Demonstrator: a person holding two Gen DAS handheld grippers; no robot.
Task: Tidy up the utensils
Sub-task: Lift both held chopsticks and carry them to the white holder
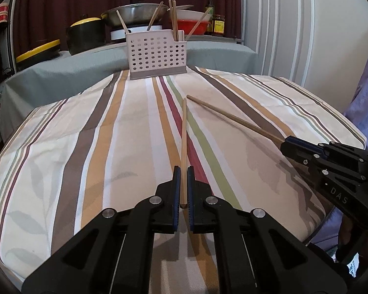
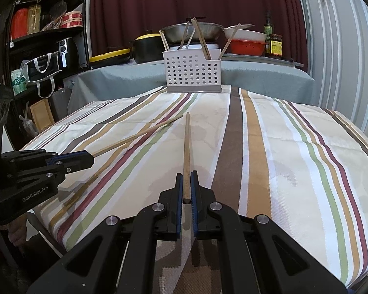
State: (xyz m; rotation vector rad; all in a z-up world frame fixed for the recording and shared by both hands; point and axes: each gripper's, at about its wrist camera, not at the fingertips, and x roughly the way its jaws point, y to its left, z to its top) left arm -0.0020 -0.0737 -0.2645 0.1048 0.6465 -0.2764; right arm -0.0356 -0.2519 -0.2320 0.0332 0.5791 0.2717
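Observation:
My left gripper (image 1: 183,171) is shut on a pale wooden chopstick (image 1: 184,142) that points forward above the striped cloth. My right gripper (image 2: 186,175) is shut on a darker wooden chopstick (image 2: 187,152), also pointing forward. Each gripper shows in the other's view: the right gripper (image 1: 285,143) with its chopstick (image 1: 233,117) at the right edge, the left gripper (image 2: 90,158) with its chopstick (image 2: 137,136) at the left. The two chopstick tips nearly meet. A white perforated utensil holder (image 1: 157,54) (image 2: 193,74) stands at the table's far edge with several chopsticks leaning in it.
A striped tablecloth (image 1: 110,147) covers the table. Behind the holder, a grey-covered counter (image 1: 61,71) carries a wok (image 1: 135,13), a black pot with yellow lid, a red colander, bowls and sauce jars. A dark shelf unit (image 2: 41,36) stands at the left.

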